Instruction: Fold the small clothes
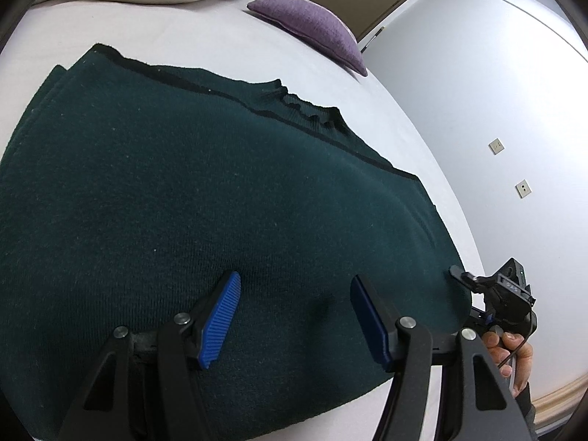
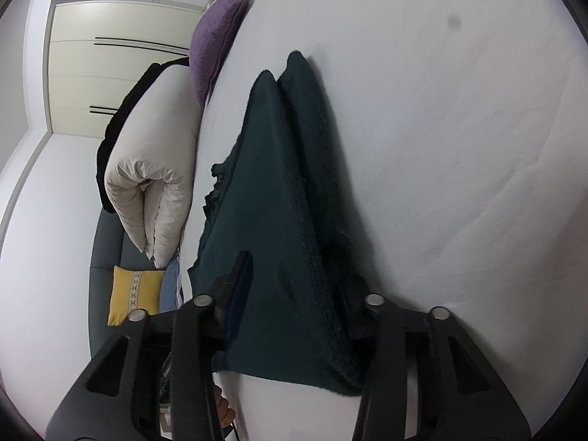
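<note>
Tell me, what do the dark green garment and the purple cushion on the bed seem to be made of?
The dark green garment looks like a knitted fabric, probably wool or acrylic: fine rows of ribbing, a matte fuzzy surface and specks of lint. The purple cushion seems a coarse woven or bouclé textile, matte and nubbly; its fibre cannot be told.

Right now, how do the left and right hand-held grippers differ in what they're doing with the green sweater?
The left hand-held gripper stands open above the flat top of the green sweater, its blue pads clear of the knit; the right hand-held gripper has a lifted edge of the sweater between its fingers. The left faces the sweater's broad face; the right looks along its edge. Both work the same sweater on the white bed.
</note>
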`<state>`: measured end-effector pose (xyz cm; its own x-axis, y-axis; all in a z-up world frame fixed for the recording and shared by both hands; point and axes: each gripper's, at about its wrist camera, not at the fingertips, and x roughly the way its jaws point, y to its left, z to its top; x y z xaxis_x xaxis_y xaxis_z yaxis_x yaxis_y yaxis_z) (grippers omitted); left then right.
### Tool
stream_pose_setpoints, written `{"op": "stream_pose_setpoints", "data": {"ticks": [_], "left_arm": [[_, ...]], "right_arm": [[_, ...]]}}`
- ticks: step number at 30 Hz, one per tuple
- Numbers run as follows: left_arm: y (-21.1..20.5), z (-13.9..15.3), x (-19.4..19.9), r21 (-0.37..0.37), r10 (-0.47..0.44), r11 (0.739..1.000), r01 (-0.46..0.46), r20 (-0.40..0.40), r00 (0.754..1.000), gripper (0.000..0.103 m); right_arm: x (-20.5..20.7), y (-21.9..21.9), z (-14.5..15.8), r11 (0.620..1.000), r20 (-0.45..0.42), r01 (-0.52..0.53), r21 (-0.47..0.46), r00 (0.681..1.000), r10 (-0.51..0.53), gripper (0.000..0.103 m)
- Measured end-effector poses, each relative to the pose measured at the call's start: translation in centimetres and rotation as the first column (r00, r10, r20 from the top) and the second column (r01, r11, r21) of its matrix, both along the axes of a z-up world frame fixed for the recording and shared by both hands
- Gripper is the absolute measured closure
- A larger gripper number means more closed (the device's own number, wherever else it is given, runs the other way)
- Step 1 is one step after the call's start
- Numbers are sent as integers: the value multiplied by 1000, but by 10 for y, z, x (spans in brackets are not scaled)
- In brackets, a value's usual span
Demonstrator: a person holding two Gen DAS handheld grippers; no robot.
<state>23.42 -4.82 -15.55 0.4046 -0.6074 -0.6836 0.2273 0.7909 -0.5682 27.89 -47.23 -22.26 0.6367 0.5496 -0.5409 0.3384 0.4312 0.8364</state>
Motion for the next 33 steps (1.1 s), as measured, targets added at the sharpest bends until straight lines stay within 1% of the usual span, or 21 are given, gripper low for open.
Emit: {"op": "stream_pose_setpoints", "data": {"ticks": [1, 2, 3, 7, 10, 12, 15, 17, 19, 20, 21, 22, 23, 24, 25, 26, 27, 28, 29, 31, 33], "left_arm": [[1, 0, 0, -1, -1, 1000, 1, -1, 1000, 39], [1, 0, 0, -1, -1, 1000, 1, -1, 1000, 40], [2, -1, 1, -3, -1, 1000, 1, -3, 1000, 41], [7, -2, 2, -20, 11, 1000, -12, -18, 1000, 48], [14, -5, 4, -42, 17, 999, -19, -36, 999, 57], [20, -7, 6, -58, 22, 998, -25, -52, 998, 67], [30, -11, 8, -93, 26, 995, -34, -81, 996, 76], [37, -12, 10, -134, 26, 990, -39, -100, 995, 76], [43, -12, 10, -169, 29, 985, -48, -113, 993, 75], [49, -11, 10, -199, 42, 978, -65, -117, 992, 74], [53, -10, 9, -217, 50, 973, -74, -117, 992, 68], [59, -8, 8, -246, 62, 965, -89, -118, 991, 64], [68, -6, 6, -292, 79, 950, -112, -121, 990, 53], [75, -3, 5, -322, 96, 938, -130, -122, 988, 40], [80, -1, 4, -335, 111, 931, -146, -121, 986, 35], [88, 3, 3, -352, 134, 920, -170, -123, 983, 28], [94, 7, 4, -374, 146, 909, -184, -127, 981, 21], [100, 9, 5, -397, 155, 897, -195, -131, 979, 17], [105, 12, 6, -418, 166, 884, -209, -138, 976, 10], [107, 13, 13, -448, 161, 868, -214, -153, 975, 7], [99, 13, 21, -435, 144, 876, -207, -174, 974, 7]], "right_arm": [[1, 2, -1, 1000, -8, 0, -8, 1000, 0, 76], [2, 3, -3, 1000, -15, 1, -15, 1000, -1, 83], [1, 3, -4, 1000, -20, 7, -16, 1000, -7, 86], [-4, 3, -7, 999, -16, 34, -3, 999, -34, 90], [-5, 8, -4, 997, -16, 54, -46, 998, -55, 91], [-3, 13, 0, 993, -24, 70, -94, 997, -72, 91], [2, 24, 13, 979, -42, 93, -183, 994, -102, 91], [8, 36, 27, 958, -48, 104, -266, 991, -121, 91], [18, 60, 50, 923, -37, 97, -372, 992, -119, 91], [26, 81, 65, 894, -21, 69, -443, 996, -88, 91], [37, 115, 85, 845, 2, 1, -534, 1000, -1, 91], [46, 152, 100, 788, 15, -87, -609, 992, 122, 91], [52, 195, 114, 704, 22, -180, -687, 963, 268, 91], [53, 237, 123, 612, 22, -244, -752, 919, 394, 91], [53, 268, 127, 539, 11, -285, -792, 878, 479, 91], [54, 294, 125, 488, -9, -318, -813, 844, 536, 91], [57, 304, 121, 471, -23, -331, -818, 836, 548, 91], [60, 311, 116, 457, -39, -343, -821, 832, 554, 91], [62, 317, 111, 450, -51, -354, -820, 828, 558, 91], [64, 326, 103, 422, -75, -367, -829, 821, 566, 91], [61, 332, 98, 386, -88, -369, -845, 809, 581, 91]]}}
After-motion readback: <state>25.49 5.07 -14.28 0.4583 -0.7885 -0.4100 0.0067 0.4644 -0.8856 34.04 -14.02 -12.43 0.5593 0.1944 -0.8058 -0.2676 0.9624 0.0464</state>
